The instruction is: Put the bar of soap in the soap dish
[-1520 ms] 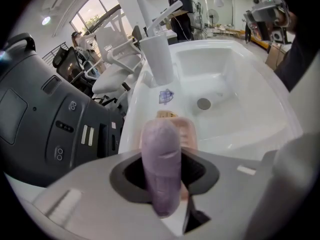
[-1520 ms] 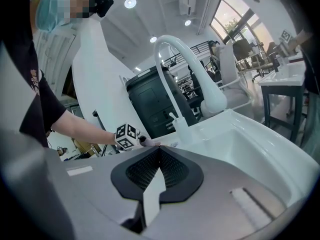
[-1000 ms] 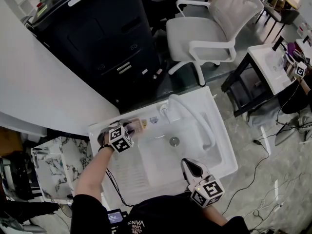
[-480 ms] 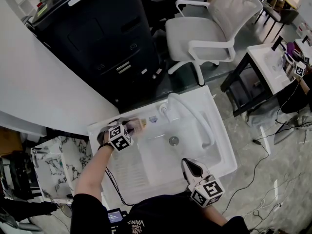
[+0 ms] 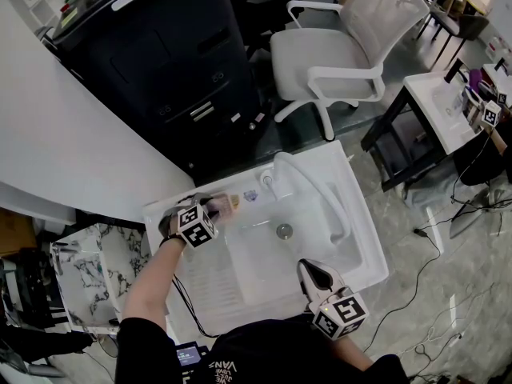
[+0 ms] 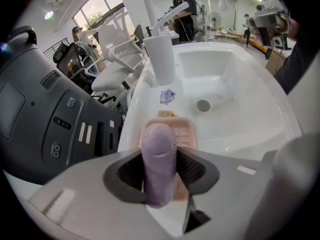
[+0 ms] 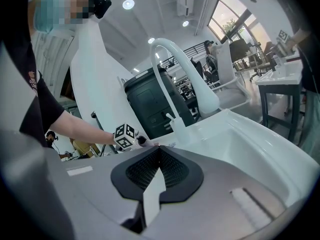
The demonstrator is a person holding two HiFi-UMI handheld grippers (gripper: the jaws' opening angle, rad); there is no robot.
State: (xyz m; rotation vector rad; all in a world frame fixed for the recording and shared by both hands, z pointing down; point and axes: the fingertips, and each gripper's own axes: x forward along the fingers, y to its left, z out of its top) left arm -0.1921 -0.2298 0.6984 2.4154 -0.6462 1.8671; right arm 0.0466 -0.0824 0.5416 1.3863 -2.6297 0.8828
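Nothing has shifted this past second: at the sink's (image 5: pixel 370 246) ten o'clock corner, the left gripper (image 6: pixel 160 170) has its fingers clamped on the purple bar of soap (image 6: pixel 159 154) just above the pink soap dish (image 6: pixel 189 132), so release looks next. The right gripper (image 7: pixel 159 173) waits at five o'clock, fingers together, empty

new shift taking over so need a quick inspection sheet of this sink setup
surface: white sink, basin bare but for the drain
job's things: purple bar of soap in the left gripper, poised at the pink soap dish on the rim; not yet set down
clutter: small sticker by the faucet
grippers: left shut on the soap; right gripper shut, empty
cables: black leads lying right of the sink
surroundings: white chair, black cabinet
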